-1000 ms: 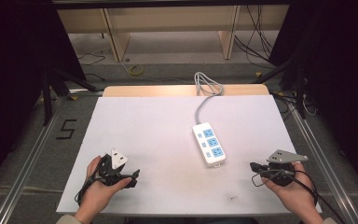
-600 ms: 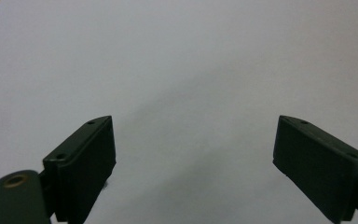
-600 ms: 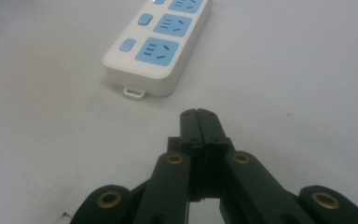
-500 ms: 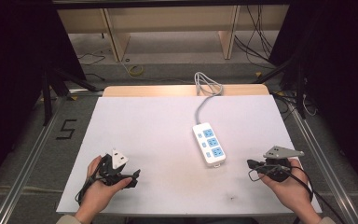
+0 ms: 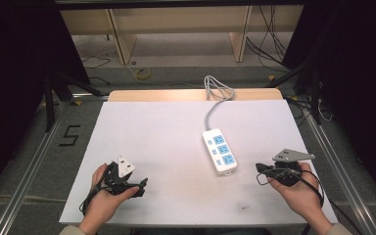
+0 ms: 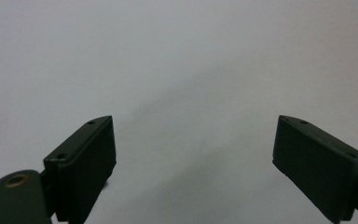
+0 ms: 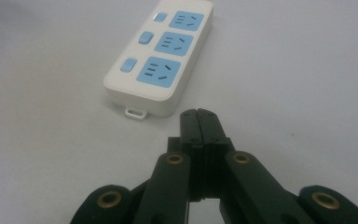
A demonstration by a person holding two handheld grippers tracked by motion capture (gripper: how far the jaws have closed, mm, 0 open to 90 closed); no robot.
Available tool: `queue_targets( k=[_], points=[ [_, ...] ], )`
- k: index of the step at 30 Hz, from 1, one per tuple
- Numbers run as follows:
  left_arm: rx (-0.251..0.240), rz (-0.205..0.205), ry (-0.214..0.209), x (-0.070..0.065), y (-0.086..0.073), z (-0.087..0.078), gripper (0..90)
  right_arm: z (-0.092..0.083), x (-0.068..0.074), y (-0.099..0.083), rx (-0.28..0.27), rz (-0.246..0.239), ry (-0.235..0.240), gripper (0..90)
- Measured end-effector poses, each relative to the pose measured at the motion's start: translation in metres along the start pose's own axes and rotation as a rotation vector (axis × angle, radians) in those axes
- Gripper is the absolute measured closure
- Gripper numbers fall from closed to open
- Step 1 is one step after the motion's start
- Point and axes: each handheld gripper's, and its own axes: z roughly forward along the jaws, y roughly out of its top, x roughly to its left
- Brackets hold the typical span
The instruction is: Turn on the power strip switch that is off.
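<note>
I see the power strip [image 5: 219, 151] lying flat right of the table's [image 5: 166, 127] middle, cord [image 5: 214, 98] trailing over the far edge. My right gripper [image 7: 199, 116], jaws pressed together, sits near it; my left gripper [image 6: 193, 154], jaws spread wide, is near the front-left corner.

The power strip [image 7: 161, 58] looks like smooth, slightly glossy white plastic on a matt white table [image 5: 166, 127].

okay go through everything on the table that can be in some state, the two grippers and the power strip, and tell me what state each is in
left gripper: open, jaws wide apart, nothing between them.
right gripper: shut, jaws pressed together, empty, pointing toward the power strip.
power strip: lying flat on the white table, all three blue sockets empty, nothing plugged in.
cord: attached to the strip, looping off the far edge.
</note>
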Motion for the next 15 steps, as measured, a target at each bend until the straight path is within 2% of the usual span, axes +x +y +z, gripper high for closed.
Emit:
queue_targets(
  k=[15],
  points=[
    [0.002, 0.004, -0.007, -0.002, 0.001, 0.0, 13.0, 0.014, 0.009, 0.018, 0.001, -0.002, 0.009, 90.0]
  ],
)
